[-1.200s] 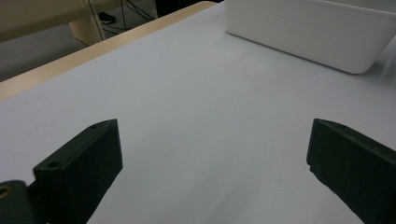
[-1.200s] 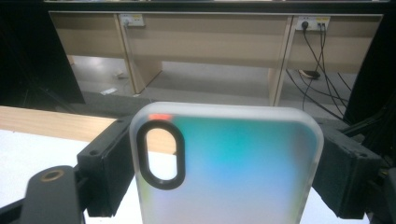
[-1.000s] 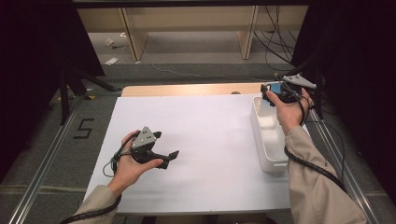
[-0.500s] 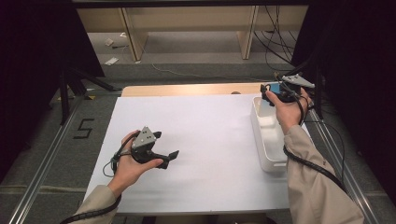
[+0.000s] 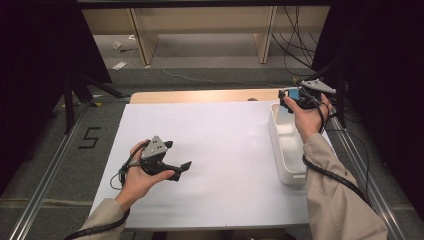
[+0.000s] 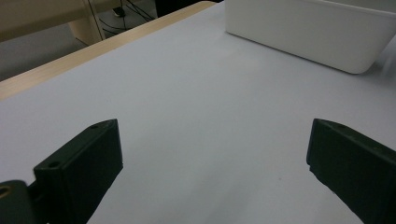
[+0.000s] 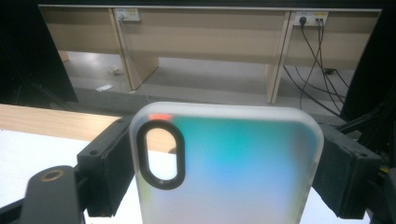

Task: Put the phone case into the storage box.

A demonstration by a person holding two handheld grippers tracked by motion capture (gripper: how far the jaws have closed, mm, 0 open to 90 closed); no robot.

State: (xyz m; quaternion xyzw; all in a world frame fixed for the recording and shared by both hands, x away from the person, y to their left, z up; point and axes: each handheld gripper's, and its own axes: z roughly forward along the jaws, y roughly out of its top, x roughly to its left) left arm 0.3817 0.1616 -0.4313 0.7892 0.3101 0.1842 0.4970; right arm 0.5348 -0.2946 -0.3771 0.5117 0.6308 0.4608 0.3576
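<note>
Frosted phone case (image 7: 226, 168) sits pinched between the right gripper (image 7: 226, 163) jaws.

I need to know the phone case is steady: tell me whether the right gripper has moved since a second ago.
No. In the high view the right gripper, shut on the phone case, sits over the far end of the white bin, as before.

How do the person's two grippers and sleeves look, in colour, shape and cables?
Both sleeves are beige. Each hand carries a black two-jaw tool. The left gripper has blocky black jaws, a grey three-cornered plate on top and a thin dark cable looping behind it. The right gripper bears the same grey plate, and a thick black cable runs down along the sleeve.
</note>
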